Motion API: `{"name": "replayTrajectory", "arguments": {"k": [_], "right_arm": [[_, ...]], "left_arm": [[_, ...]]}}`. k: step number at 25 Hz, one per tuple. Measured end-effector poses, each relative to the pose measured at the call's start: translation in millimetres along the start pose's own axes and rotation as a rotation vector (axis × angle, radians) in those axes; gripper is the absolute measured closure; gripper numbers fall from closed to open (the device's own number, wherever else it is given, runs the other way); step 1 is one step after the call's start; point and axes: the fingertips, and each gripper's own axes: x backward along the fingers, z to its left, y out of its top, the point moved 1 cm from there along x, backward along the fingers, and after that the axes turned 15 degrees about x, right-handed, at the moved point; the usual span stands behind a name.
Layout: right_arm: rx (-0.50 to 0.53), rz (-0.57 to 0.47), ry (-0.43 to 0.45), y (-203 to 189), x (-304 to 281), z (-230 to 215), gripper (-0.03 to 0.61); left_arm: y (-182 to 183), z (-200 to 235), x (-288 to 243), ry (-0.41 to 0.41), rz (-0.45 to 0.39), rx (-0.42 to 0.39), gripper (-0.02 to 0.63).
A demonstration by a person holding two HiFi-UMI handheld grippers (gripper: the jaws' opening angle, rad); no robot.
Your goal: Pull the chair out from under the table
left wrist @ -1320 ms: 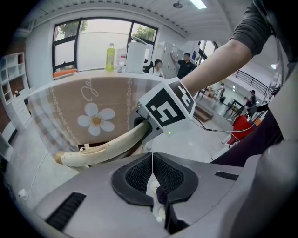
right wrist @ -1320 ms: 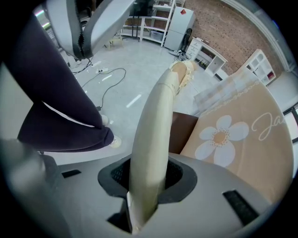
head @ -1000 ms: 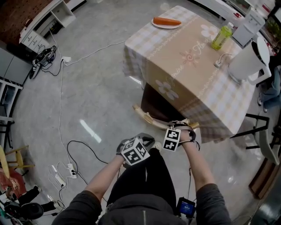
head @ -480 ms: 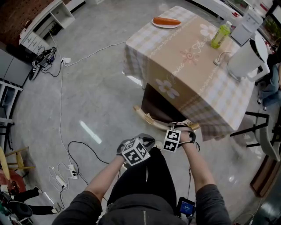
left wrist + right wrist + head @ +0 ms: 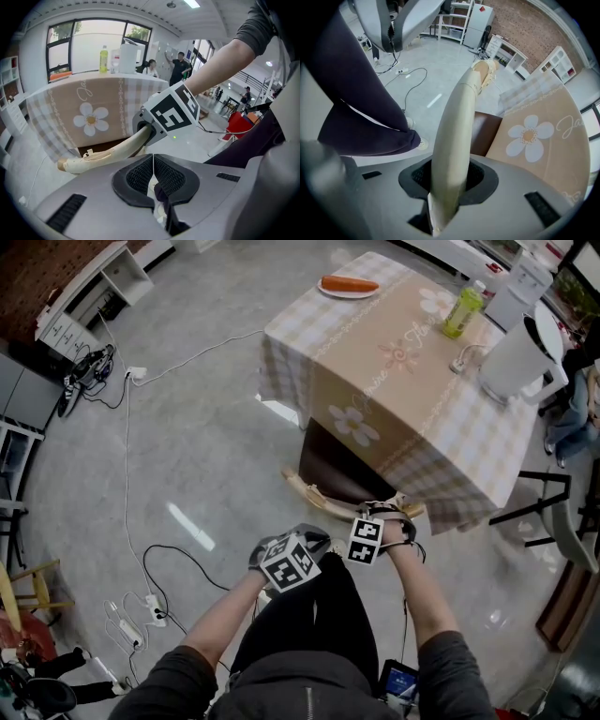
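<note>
The chair stands tucked under the table (image 5: 441, 442), which wears a checked cloth with flowers. Its dark brown seat (image 5: 328, 457) and cream curved top rail (image 5: 323, 493) stick out at the near side. My right gripper (image 5: 389, 514) points steeply down and is shut on the right part of that rail (image 5: 457, 122), which fills the gap between its pads (image 5: 476, 176). My left gripper (image 5: 314, 536) hovers just left of it, short of the rail (image 5: 108, 152), its pads (image 5: 140, 176) pressed together on nothing. The right gripper's marker cube (image 5: 173, 110) shows ahead of it.
On the table are a carrot on a plate (image 5: 349, 284), a green bottle (image 5: 461, 313) and a white kettle (image 5: 516, 362). Cables (image 5: 164, 554) and a power strip (image 5: 141, 607) lie on the floor at the left. Another chair's frame (image 5: 548, 512) stands at the right. My legs (image 5: 300, 624) are directly behind the grippers.
The table has drifted a little up and left in the head view, while the rail and the right gripper on it kept their place. The left gripper has not moved.
</note>
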Motion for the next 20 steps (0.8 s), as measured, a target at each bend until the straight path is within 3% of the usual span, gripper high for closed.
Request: {"name": "replayTrajectory", "arguments": {"k": [20], "right_arm": [[-0.025,-0.009,0.027,21.2,6.3,35.5,0.476]], "left_arm": [[-31.1,-20.7,10.3,-0.029,0.014,-0.014,0.602]]}}
